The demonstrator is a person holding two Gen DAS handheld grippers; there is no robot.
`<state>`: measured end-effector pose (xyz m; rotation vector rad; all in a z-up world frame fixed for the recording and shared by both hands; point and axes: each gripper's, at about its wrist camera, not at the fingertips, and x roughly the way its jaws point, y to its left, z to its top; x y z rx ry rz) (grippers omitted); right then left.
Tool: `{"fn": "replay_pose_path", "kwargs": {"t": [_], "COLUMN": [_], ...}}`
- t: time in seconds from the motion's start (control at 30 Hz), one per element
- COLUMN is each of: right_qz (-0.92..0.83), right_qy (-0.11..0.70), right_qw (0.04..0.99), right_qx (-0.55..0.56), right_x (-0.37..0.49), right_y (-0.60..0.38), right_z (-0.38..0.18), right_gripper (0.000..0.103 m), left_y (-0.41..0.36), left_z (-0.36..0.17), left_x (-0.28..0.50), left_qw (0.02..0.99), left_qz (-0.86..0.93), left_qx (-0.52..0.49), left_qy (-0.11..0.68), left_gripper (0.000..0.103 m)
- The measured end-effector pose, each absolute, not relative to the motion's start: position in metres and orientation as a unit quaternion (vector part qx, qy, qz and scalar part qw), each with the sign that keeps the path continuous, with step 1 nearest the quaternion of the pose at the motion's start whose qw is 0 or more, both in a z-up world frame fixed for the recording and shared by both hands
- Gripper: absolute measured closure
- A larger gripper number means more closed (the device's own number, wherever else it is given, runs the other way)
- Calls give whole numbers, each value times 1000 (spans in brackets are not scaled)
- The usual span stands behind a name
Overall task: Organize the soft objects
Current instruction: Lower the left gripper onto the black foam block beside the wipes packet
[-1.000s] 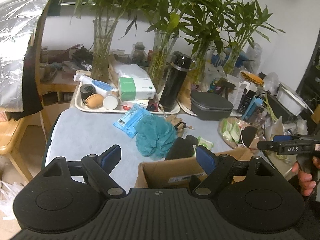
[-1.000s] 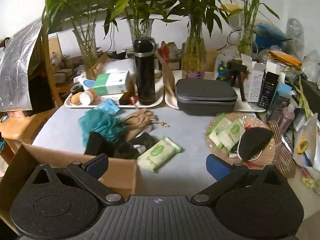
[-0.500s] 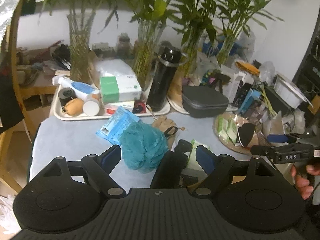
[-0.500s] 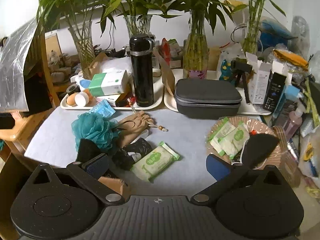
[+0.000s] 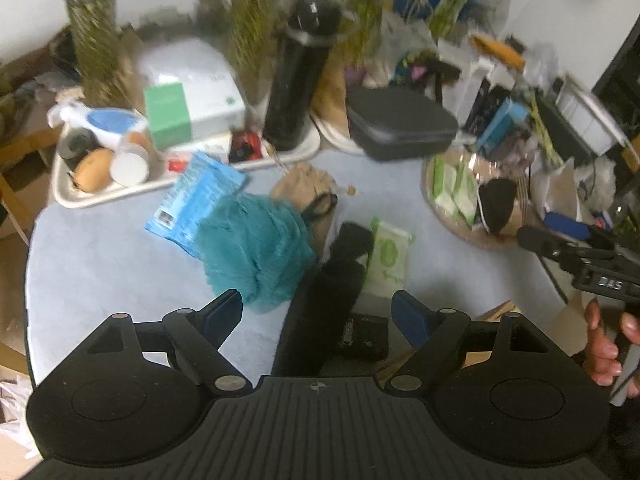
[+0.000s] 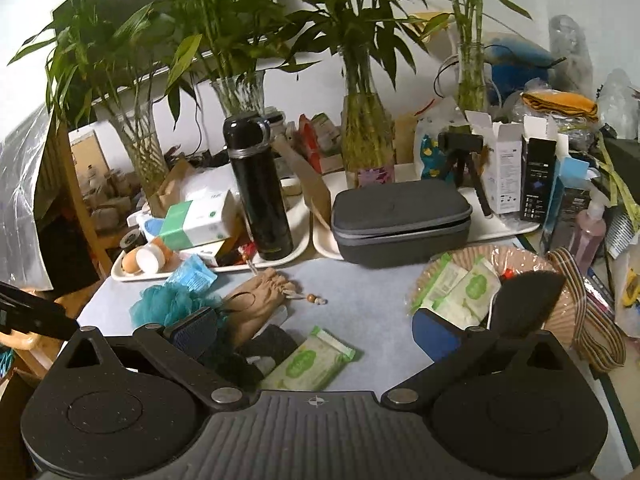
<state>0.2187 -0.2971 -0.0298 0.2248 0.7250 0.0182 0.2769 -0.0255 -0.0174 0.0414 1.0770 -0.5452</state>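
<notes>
Your left gripper [image 5: 317,312] is spread wide with nothing between its fingers, hovering over the pale blue table [image 5: 100,264]; your right gripper [image 6: 316,330] is spread the same way, holding nothing. Ahead sits the grey zip case [image 6: 400,216], then the black flask [image 6: 260,196] upright on a tray. Nearer you, the teal bath pouf [image 5: 256,248] lies beside the tan drawstring pouch [image 6: 256,306], with black cloth [image 5: 328,300] touching the green wipes pack [image 6: 308,360].
</notes>
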Motion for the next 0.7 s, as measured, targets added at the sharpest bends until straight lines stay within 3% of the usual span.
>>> {"fn": "replay_pose_path", "kwargs": {"t": [0.7], "right_qz": [-24], "right_qy": [349], "right_qw": [917], "right_qx": [192], "right_x": [215], "right_y": [-328], "right_z": [-33], "right_gripper": [0], "left_y": [-119], "left_z": [-112], "left_x": [352], "left_qw": [662], "left_qz": [-209], "left_qx": [138], "left_qy": [707], "left_gripper": [21]}}
